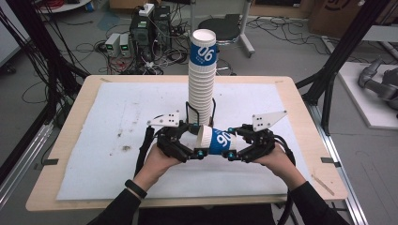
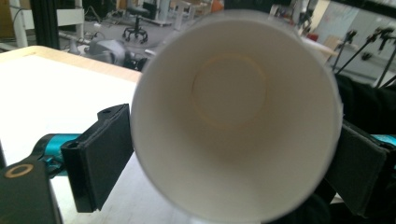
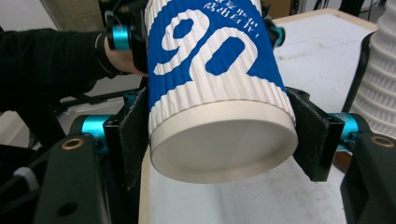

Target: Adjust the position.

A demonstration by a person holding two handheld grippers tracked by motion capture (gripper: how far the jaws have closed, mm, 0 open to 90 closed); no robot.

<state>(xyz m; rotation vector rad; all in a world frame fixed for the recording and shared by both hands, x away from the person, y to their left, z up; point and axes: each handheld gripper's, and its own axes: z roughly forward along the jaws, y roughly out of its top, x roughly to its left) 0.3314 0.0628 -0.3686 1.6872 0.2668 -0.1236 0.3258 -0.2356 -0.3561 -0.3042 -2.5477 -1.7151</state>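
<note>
A white and blue ribbed paper cup (image 1: 217, 140) marked "06" lies on its side in the air between my two grippers, just in front of a tall stack of the same cups (image 1: 202, 79). My right gripper (image 1: 231, 143) is shut on the cup's base end (image 3: 215, 140), pads pressed on both sides. My left gripper (image 1: 195, 139) is at the mouth end. In the left gripper view the round, undented rim (image 2: 233, 116) sits between its pads (image 2: 109, 149), which flank it without squeezing.
The stack stands in a black wire holder (image 1: 187, 110) on a white mat (image 1: 117, 117) that covers the wooden table (image 1: 300, 108). In the right gripper view the stack (image 3: 378, 70) rises close at the right edge. Black frame posts flank the table.
</note>
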